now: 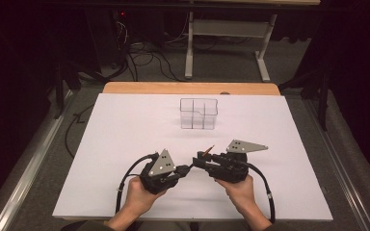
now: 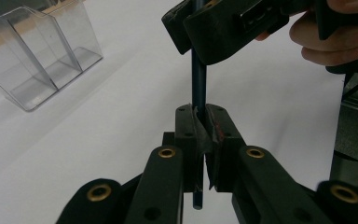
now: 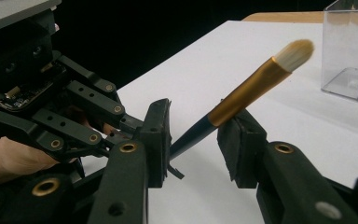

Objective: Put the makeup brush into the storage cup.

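Observation:
A small brush [image 3: 251, 88] with a dark handle, a gold ferrule and pale bristles points up and away between my two grippers, just above the white table [image 1: 125, 125]. My left gripper [image 2: 201, 126] is shut on the lower end of the brush handle [image 2: 198, 79]. My right gripper [image 3: 198, 135] faces it from the right, its jaws on either side of the handle just below the ferrule, with a gap still showing beside the handle. From the high view, the left gripper [image 1: 187, 169] and the right gripper [image 1: 198, 161] meet tip to tip near the front edge, the brush [image 1: 206, 150] slanting up between them.
A clear plastic organiser [image 1: 199, 113] with several compartments stands upright on the table behind the grippers, and it is empty; it is also in the left gripper view [image 2: 37, 56]. A wooden strip [image 1: 192, 88] runs along the table's far edge. Cables trail from both grippers towards the person.

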Demonstrator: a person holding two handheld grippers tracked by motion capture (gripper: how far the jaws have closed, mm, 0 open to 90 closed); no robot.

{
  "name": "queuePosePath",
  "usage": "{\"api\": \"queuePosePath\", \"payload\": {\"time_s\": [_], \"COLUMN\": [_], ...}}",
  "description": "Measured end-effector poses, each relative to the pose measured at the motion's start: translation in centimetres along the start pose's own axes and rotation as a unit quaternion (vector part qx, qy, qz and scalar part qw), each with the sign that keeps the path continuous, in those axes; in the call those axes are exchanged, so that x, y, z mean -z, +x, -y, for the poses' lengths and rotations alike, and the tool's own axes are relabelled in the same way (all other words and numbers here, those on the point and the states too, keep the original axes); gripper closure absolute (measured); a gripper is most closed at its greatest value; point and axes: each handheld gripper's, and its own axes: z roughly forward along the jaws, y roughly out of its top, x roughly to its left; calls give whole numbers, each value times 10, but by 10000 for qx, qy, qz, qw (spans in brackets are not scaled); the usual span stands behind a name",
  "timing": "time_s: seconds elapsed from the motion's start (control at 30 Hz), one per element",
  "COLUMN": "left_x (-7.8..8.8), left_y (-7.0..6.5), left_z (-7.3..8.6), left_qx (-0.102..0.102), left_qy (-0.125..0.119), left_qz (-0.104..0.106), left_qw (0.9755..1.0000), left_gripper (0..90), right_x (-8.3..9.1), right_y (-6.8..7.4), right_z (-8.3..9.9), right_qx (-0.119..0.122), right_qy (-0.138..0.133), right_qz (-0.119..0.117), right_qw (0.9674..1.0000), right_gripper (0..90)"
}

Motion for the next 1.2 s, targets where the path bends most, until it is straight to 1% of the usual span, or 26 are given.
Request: {"api": "queuePosePath", "payload": {"time_s": [0.2, 0.6, 0.67, 0.83, 1.2], "left_x": [0, 0, 0, 0, 0], "left_y": [-1, -2, -3, -4, -4], "left_z": [0, 0, -1, -1, -1], "left_qx": [-3, -81, -124, -143, -205], "left_qy": [-17, -11, 7, -19, 2], "left_qz": [-17, -78, -102, -129, -155], "left_qw": [10000, 9999, 9999, 9998, 9997], "left_gripper": [839, 839, 839, 839, 838], "right_x": [0, 0, 0, 0, 0], "right_y": [0, -2, -2, -3, -4], "right_z": [1, 2, 2, 2, 3], "right_qx": [-26, -119, -146, -179, -200], "right_qy": [6, -3, -22, -30, -50], "right_qz": [-35, -113, -130, -168, -224], "right_qw": [10000, 9999, 9998, 9997, 9995], "right_gripper": [680, 710, 713, 726, 764]}}
